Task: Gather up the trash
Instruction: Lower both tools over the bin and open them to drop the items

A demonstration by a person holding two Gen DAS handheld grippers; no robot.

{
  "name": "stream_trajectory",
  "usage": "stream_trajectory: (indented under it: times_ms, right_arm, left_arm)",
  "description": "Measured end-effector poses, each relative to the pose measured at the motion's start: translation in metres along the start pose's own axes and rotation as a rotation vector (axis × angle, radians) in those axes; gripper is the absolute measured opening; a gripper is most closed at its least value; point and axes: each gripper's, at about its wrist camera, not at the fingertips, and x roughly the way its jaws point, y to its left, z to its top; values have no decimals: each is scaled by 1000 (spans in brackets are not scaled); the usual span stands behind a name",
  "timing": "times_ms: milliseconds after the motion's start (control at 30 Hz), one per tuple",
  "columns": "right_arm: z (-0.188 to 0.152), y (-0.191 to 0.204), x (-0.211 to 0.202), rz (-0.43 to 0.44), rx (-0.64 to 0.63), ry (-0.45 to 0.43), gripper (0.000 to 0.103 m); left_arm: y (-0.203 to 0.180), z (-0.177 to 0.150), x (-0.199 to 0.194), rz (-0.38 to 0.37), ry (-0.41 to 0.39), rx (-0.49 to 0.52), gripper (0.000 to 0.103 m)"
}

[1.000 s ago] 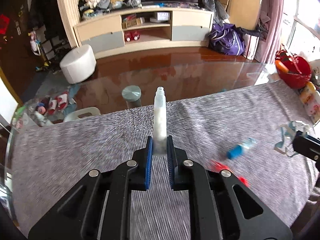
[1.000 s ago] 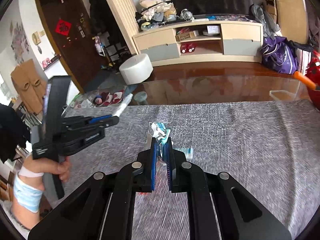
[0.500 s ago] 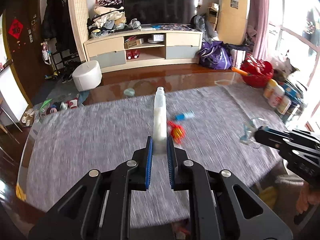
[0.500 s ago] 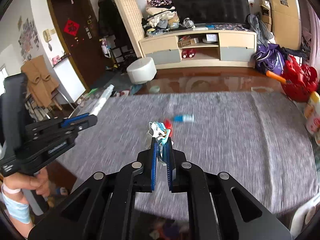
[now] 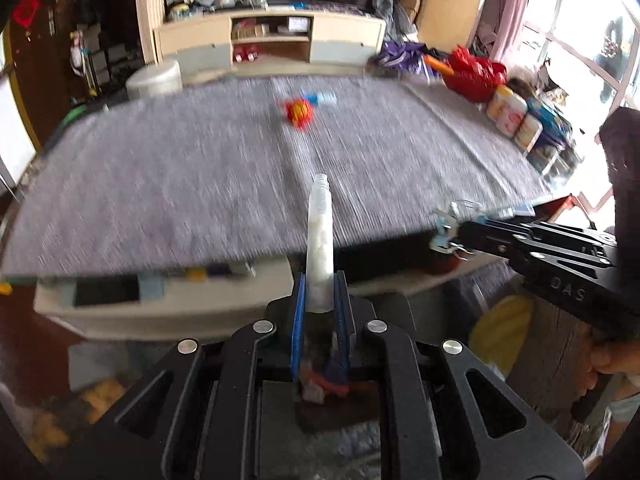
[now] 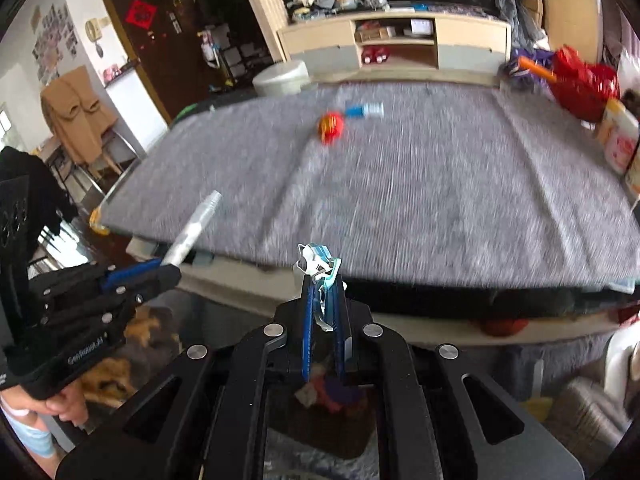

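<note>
We hold the clear tube [image 5: 320, 236] by its base in our left gripper [image 5: 320, 296], jaws narrow around it, its open neck pointing over the near edge of the grey cloth [image 5: 192, 184]. Our right gripper [image 6: 323, 292] is clamped on the crumpled wrapper [image 6: 316, 262], just off that same edge. Both look light; the tube seems stiff and slick, so low on its body suits it, while the wrapper is soft and takes a pinch anywhere. A red scrap [image 6: 331, 125] and a blue-capped tube [image 6: 365, 110] lie far across the cloth.
</note>
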Motion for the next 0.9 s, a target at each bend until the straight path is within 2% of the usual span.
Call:
stream_trajectory:
  times_ms: [300, 467, 867, 900]
  right_arm:
    - [-59, -15, 42, -25, 68, 92, 10]
    - [-85, -20, 68, -28, 82, 178, 10]
    - [-91, -25, 85, -29, 108, 226, 14]
    - [-91, -26, 87, -31, 111, 233, 14]
  left_arm:
    - [-12, -63, 50, -26, 150, -28, 13]
    - [-9, -88, 77, -22, 224, -59, 13]
    - [-7, -101, 105, -72, 299, -91, 13]
    - [-6, -102, 106, -69, 302, -91, 16]
